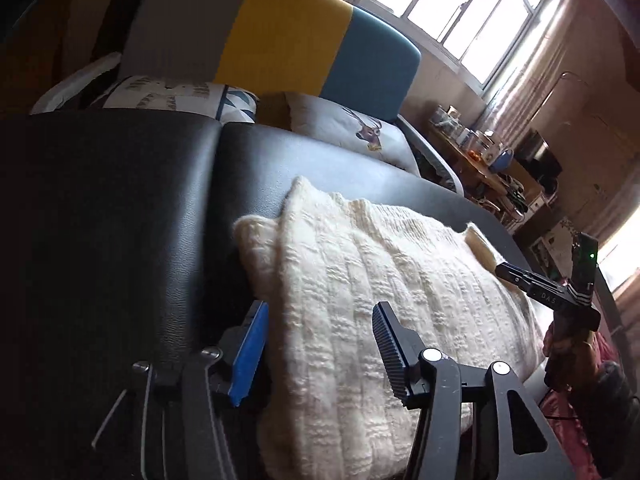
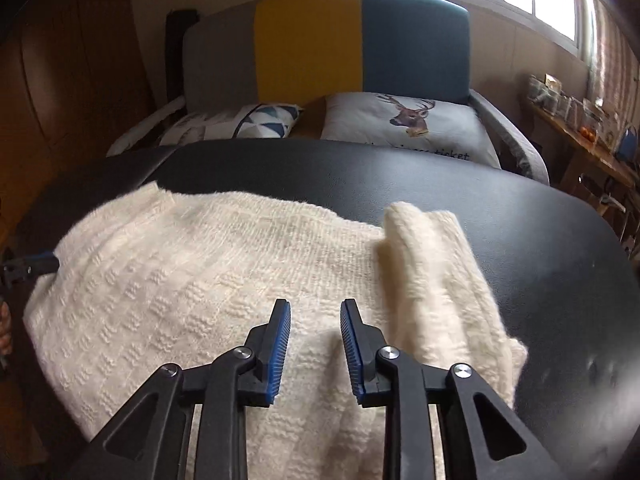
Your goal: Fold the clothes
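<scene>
A cream knitted sweater [image 1: 360, 280] lies spread on a black padded table [image 1: 120, 200]. My left gripper [image 1: 320, 316] stands open just above the sweater's near left edge, nothing between its fingers. In the right wrist view the same sweater [image 2: 200, 280] fills the middle, with one sleeve [image 2: 424, 256] folded over on the right side. My right gripper [image 2: 314, 312] hovers open over the sweater's near edge, its jaws a small way apart and empty. The right gripper [image 1: 540, 284] also shows at the far right of the left wrist view, held by a hand.
Beyond the black table [image 2: 440, 176] stands a bed with a grey, yellow and teal headboard [image 2: 320, 40] and pillows [image 2: 400, 116]. A cluttered wooden shelf [image 1: 480, 152] runs under the window on the right. A wooden wardrobe [image 2: 60, 80] is on the left.
</scene>
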Demonstrator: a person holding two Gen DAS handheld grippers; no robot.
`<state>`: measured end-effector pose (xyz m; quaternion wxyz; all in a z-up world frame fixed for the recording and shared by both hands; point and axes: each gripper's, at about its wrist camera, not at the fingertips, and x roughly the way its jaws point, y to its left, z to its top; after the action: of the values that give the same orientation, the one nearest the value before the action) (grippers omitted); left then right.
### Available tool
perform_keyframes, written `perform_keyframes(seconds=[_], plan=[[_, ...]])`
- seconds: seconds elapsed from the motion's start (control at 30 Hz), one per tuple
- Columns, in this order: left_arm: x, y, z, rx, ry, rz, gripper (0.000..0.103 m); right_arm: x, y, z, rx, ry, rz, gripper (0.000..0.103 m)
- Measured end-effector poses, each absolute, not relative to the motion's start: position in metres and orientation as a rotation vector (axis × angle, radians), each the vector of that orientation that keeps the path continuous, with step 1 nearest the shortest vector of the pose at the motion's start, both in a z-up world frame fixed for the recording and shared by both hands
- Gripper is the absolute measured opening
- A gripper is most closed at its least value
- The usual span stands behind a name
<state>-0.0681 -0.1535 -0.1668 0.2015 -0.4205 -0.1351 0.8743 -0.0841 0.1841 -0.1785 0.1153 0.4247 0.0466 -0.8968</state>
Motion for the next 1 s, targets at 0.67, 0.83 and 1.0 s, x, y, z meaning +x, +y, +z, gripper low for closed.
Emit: perform_keyframes(seconds=[0.67, 0.83, 1.0], plan=[[-0.028, -0.185, -0.150, -1.156, -0.597, 2.565, 0.049, -0.047, 0.204, -0.174, 1.180, -0.092, -2.574, 0.030], [0.013, -0.187, -0.168, -1.200, -0.599, 2.503, 0.053, -0.007, 0.191, -0.171, 1.150, 0.007, -2.502, 0.030], [0.037, -0.182, -0.186, -1.178, -0.613, 2.441, 0.055, 0.004, 0.185, -0.183, 1.214, 0.067, -2.488, 0.030]])
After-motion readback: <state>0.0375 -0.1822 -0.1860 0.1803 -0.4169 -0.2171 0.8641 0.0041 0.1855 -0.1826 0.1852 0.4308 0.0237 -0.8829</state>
